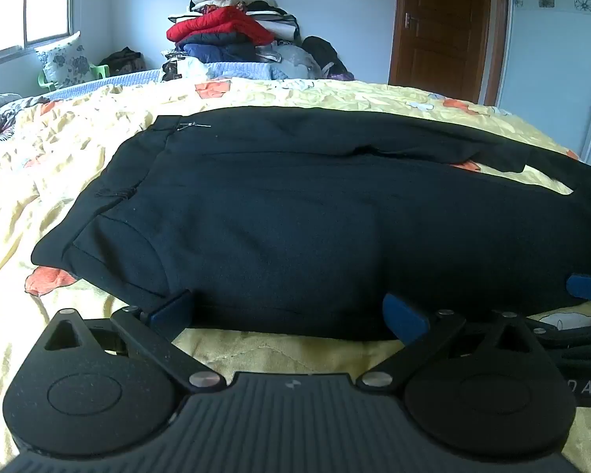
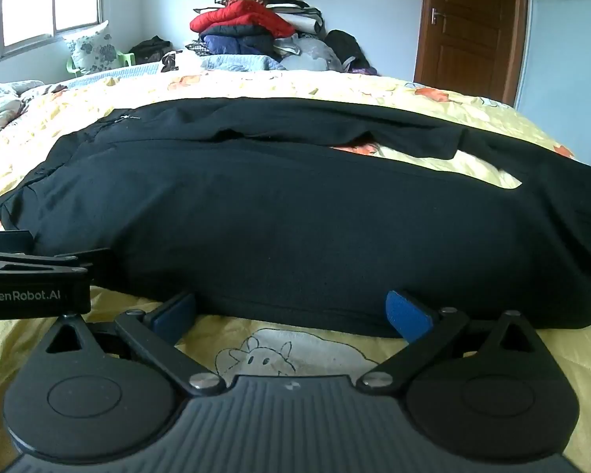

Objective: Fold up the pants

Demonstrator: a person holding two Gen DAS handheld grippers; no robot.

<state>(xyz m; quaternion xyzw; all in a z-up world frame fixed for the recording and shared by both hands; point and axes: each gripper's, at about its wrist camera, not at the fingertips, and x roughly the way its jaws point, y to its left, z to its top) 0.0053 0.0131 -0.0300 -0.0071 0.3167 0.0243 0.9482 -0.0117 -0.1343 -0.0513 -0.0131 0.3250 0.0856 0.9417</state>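
Observation:
Black pants (image 1: 295, 213) lie flat across the yellow bedspread (image 1: 59, 165), waistband to the left, legs running right with a gap between them. They also fill the right wrist view (image 2: 295, 220). My left gripper (image 1: 289, 313) is open, its blue pads at the pants' near edge, close to the waist end. My right gripper (image 2: 291, 311) is open at the same near edge, further along the leg. The left gripper's body (image 2: 31, 276) shows at the left of the right wrist view, and the right gripper's blue pad (image 1: 589, 285) at the right of the left wrist view.
A pile of clothes (image 1: 232, 27) with a red jacket stands at the far side of the bed. A floral pillow (image 1: 61, 59) leans by the window at the back left. A brown door (image 1: 441, 27) is at the back right.

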